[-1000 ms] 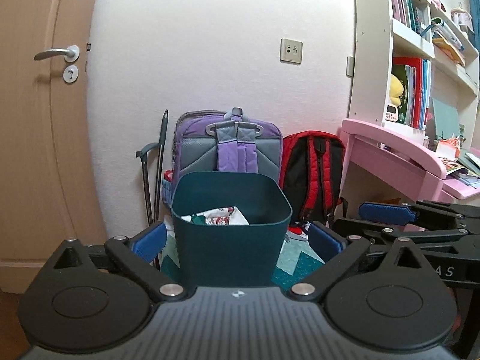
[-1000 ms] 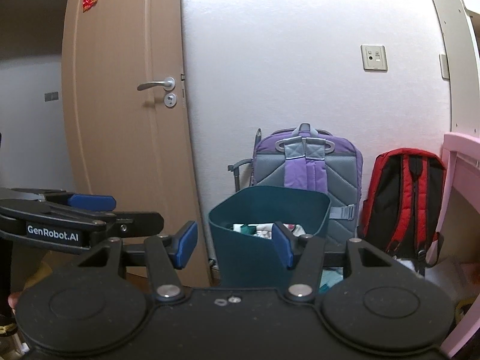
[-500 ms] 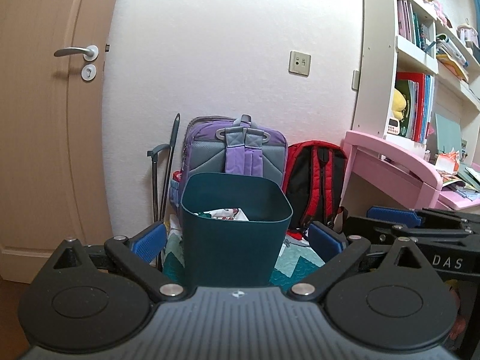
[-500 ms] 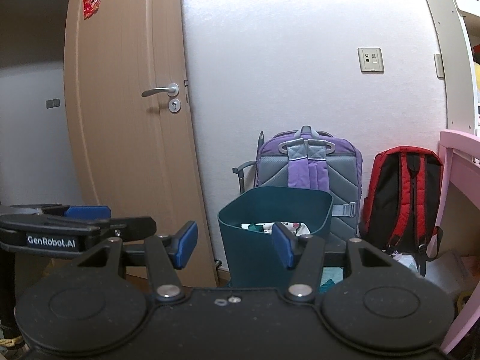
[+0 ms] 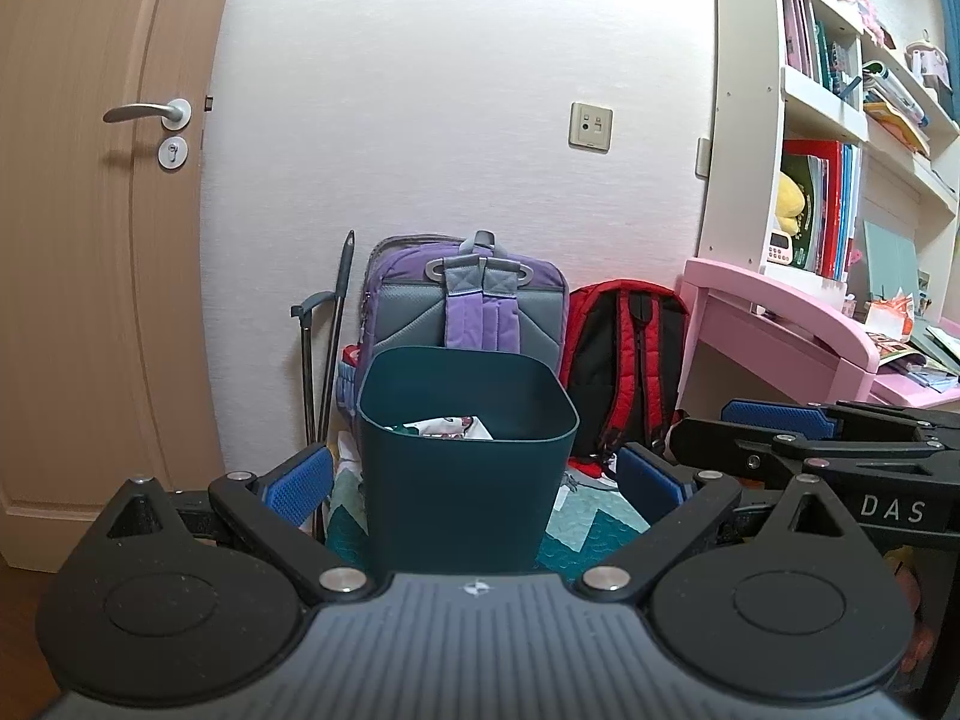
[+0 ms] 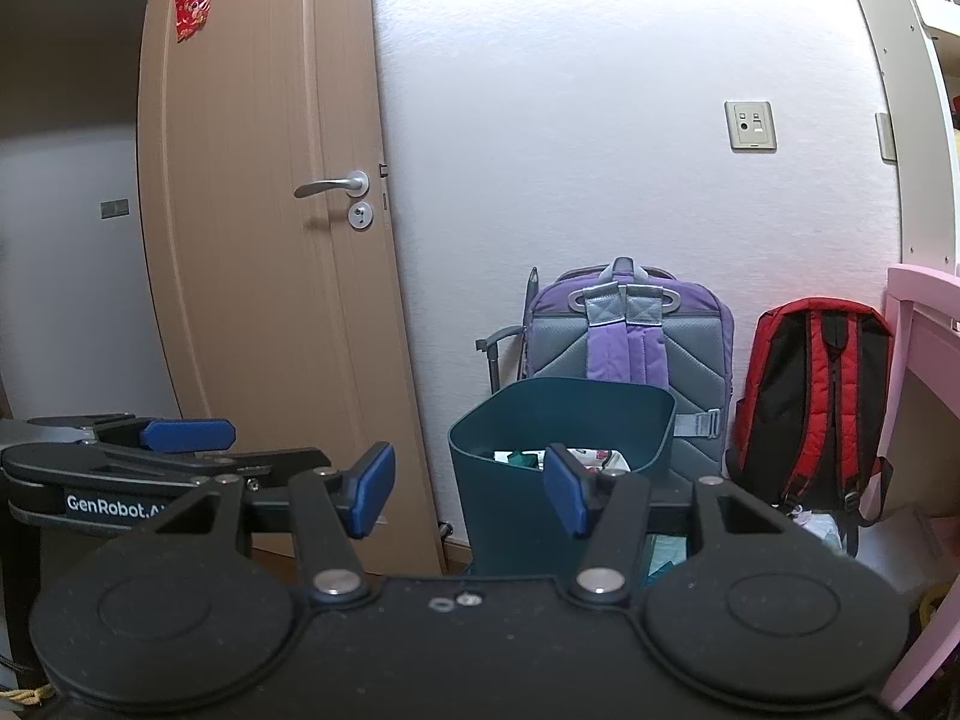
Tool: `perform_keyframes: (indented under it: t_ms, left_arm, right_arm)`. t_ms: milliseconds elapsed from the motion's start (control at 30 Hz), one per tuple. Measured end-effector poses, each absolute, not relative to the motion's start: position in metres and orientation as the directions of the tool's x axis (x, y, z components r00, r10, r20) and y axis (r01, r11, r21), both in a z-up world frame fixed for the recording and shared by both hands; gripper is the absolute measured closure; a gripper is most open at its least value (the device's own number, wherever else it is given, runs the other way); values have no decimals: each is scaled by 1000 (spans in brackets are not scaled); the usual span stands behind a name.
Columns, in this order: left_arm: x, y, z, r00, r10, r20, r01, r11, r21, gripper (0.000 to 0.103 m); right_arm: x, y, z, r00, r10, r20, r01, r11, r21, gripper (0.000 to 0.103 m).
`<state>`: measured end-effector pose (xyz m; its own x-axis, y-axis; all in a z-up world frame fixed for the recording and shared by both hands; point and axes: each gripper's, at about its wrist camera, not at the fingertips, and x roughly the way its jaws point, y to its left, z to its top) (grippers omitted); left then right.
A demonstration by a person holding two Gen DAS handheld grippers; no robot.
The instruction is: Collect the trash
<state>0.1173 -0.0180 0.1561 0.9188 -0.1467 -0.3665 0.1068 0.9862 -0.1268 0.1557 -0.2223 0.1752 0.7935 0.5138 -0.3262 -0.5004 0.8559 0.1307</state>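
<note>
A dark teal bin (image 5: 468,498) stands on the floor against the white wall, with crumpled paper and wrapper trash (image 5: 447,427) lying inside. My left gripper (image 5: 474,483) is open and empty a short way in front of the bin. In the right wrist view the bin (image 6: 510,516) sits slightly right of centre with the trash (image 6: 591,457) showing over its rim. My right gripper (image 6: 469,492) is also open and empty. Each view shows the other gripper from the side: the right gripper (image 5: 774,420) and the left gripper (image 6: 180,435).
A purple backpack (image 5: 474,306) and a red backpack (image 5: 630,360) lean on the wall behind the bin. A pink desk (image 5: 780,324) with papers and a white bookshelf (image 5: 810,120) stand to the right. A wooden door (image 6: 258,240) stands open on the left. A patterned mat (image 5: 594,516) lies under the bin.
Both grippers have drawn back a little from the bin, which looks slightly smaller. The views have shifted left, showing more of the door. Both stay open and empty.
</note>
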Motion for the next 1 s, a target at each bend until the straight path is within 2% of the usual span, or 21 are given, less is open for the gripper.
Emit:
perform_keyframes:
  t_ms: [667, 1000]
  left_arm:
    - [110, -16, 154, 945, -87, -314, 49, 991, -127, 0]
    - [113, -14, 149, 942, -94, -321, 52, 989, -137, 0]
  right_arm:
    - [154, -220, 173, 787, 518, -334, -511, 852, 118, 49]
    - [157, -218, 169, 781, 521, -344, -512, 850, 123, 49]
